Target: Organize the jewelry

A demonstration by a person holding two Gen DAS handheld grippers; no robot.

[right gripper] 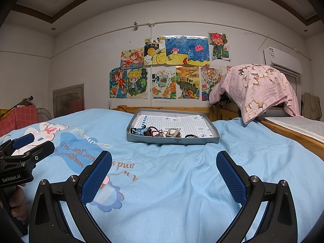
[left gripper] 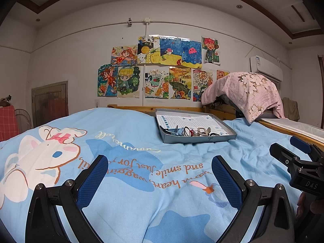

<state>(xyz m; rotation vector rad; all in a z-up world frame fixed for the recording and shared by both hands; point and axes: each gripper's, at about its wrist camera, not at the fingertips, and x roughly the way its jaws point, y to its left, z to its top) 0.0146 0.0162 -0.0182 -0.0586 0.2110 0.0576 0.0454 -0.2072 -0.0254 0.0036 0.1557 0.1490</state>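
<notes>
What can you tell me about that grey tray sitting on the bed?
The grey tray is shallow and rectangular with low upright walls, looking like thin metal or card. A white sheet with a blue grid lines its floor. Small jewelry pieces cluster along its near wall. It rests flat on the light blue bedsheet, near the wooden bed frame, untouched by either tool.

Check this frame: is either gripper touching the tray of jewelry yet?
Apart. In both wrist views, the open left gripper and open right gripper sit over bare blue bedspread, with a clear stretch of fabric before the tray.
</notes>
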